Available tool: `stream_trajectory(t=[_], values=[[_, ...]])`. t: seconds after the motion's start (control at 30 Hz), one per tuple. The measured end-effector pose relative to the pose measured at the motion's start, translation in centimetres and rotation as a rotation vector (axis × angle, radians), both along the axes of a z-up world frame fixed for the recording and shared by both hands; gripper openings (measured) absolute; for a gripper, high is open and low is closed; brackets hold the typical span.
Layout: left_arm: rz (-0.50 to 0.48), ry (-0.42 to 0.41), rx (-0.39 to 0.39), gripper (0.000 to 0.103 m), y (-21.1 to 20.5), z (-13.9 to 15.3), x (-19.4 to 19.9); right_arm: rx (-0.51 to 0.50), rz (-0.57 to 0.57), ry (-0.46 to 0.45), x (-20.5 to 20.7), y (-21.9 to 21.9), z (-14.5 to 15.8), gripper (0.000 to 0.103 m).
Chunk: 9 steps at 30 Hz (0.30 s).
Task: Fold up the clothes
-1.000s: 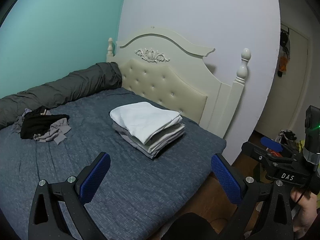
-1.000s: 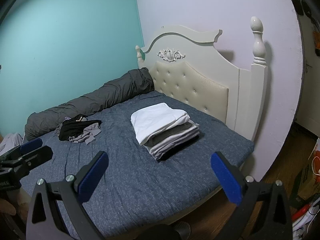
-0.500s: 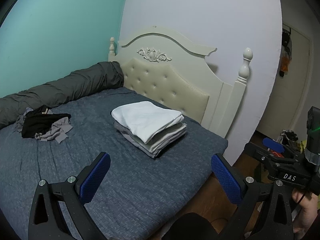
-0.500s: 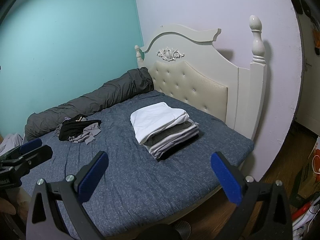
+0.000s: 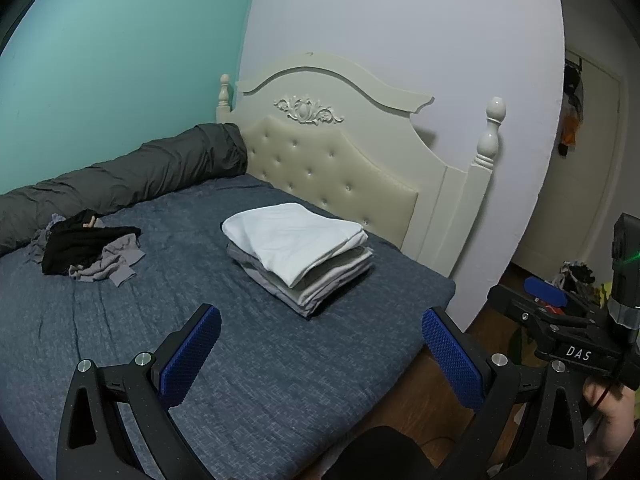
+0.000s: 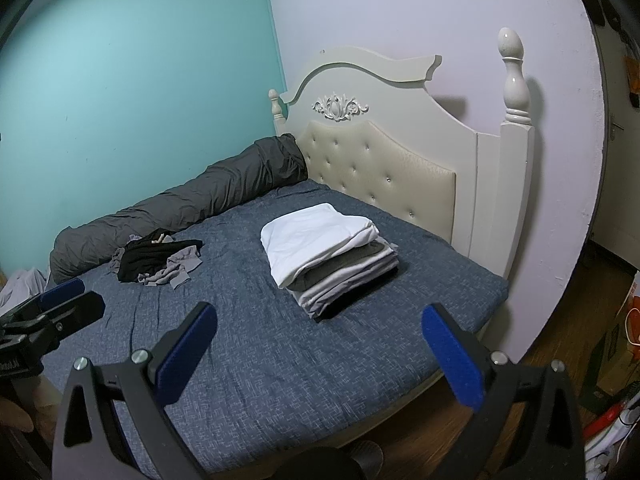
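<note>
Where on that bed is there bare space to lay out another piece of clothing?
The near half of the bed is bare. So is the strip between the folded stack and the loose clothes pile. The wall side is crowded by the rolled grey duvet.

one folded stack point(image 5: 298, 254), one loose clothes heap point(image 5: 90, 250), two tongs point(image 5: 320, 356).
</note>
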<state>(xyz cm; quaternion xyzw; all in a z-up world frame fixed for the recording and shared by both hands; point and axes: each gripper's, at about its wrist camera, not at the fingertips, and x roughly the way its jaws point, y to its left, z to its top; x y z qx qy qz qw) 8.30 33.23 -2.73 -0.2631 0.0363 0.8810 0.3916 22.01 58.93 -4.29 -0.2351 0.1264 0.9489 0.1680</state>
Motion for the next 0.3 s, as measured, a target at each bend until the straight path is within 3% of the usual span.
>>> stream_trajectory(t=[0.3], values=[[-0.003,-0.001,0.000,0.103,-0.06,0.02,-0.14,-0.002,0.001,-0.001,-0.23,0.28,0.08,0.103]])
